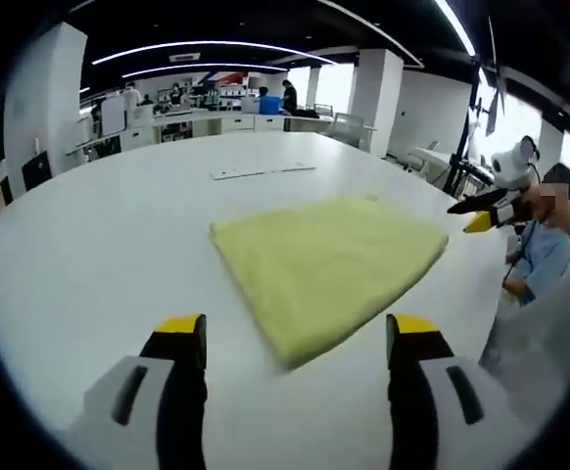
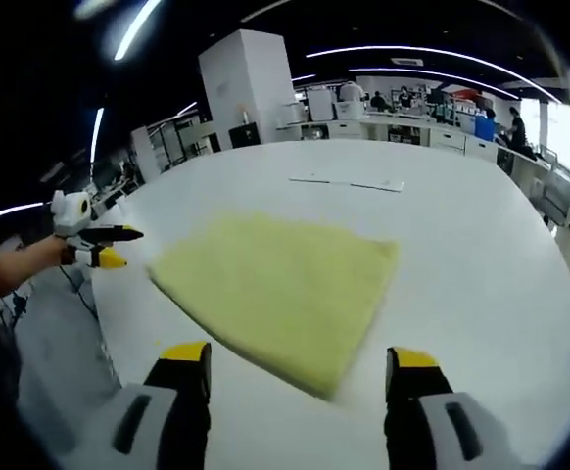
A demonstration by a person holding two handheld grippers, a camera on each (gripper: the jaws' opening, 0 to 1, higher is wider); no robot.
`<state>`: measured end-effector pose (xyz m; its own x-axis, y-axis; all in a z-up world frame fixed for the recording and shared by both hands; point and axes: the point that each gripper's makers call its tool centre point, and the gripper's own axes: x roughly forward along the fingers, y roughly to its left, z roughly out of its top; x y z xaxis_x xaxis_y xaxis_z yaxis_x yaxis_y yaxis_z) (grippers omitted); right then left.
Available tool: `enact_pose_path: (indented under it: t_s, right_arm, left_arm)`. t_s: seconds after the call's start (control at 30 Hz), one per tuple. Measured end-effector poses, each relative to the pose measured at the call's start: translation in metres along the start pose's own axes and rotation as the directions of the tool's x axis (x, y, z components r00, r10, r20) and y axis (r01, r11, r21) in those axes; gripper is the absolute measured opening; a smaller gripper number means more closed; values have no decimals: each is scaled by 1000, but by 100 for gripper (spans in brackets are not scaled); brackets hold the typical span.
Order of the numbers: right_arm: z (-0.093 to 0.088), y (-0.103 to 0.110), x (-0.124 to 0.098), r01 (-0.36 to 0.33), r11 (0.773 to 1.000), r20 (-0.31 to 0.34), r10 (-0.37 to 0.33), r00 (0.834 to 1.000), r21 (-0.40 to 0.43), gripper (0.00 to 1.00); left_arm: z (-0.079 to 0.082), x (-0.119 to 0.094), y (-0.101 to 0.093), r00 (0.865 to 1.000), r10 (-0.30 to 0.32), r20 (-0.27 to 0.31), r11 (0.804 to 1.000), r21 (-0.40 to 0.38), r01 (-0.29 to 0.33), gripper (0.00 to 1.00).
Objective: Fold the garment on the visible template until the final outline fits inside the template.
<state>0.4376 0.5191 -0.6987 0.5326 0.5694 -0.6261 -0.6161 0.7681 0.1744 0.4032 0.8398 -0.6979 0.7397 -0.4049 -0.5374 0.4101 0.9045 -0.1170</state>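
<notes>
Soft, light, limp-looking folded pale-yellow fleece cloth [image 1: 329, 269] lying flat mid round white bench [image 1: 99, 255], likely to sag and slide if lifted, best pinched at a near corner or edge; left gripper [image 1: 297, 345] and right gripper [image 2: 297, 374] both released, empty.

left gripper [image 1: 295, 338] jaws spread apart, right gripper [image 2: 300, 367] jaws likewise

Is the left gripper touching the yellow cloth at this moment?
Apart. In the left gripper view, the left gripper stands open, and bare white table shows between its yellow tips and the near edge of the yellow cloth.
</notes>
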Motion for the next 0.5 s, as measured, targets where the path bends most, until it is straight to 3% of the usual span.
enact_pose_path:
  t_s: [0.17, 0.33, 0.43, 0.5]
  right_arm:
    - [12, 13, -9, -13, 1000, 39, 13, 999, -1, 86]
    - [19, 27, -17, -26, 1000, 50, 26, 998, -12, 90]
    - [27, 24, -19, 13, 1000, 91, -13, 996, -7, 100]
    - [26, 27, -20, 11, 1000, 87, -11, 996, -5, 99]
  left_arm:
    - [8, -12, -5, 1000, 6, 10, 1000, -25, -5, 80]
    - [18, -23, -9, 999, 12, 34, 999, -48, -11, 92]
    - [19, -29, -12, 999, 21, 41, 999, -40, -19, 98]
    - [17, -30, -12, 999, 25, 33, 999, -40, -23, 99]
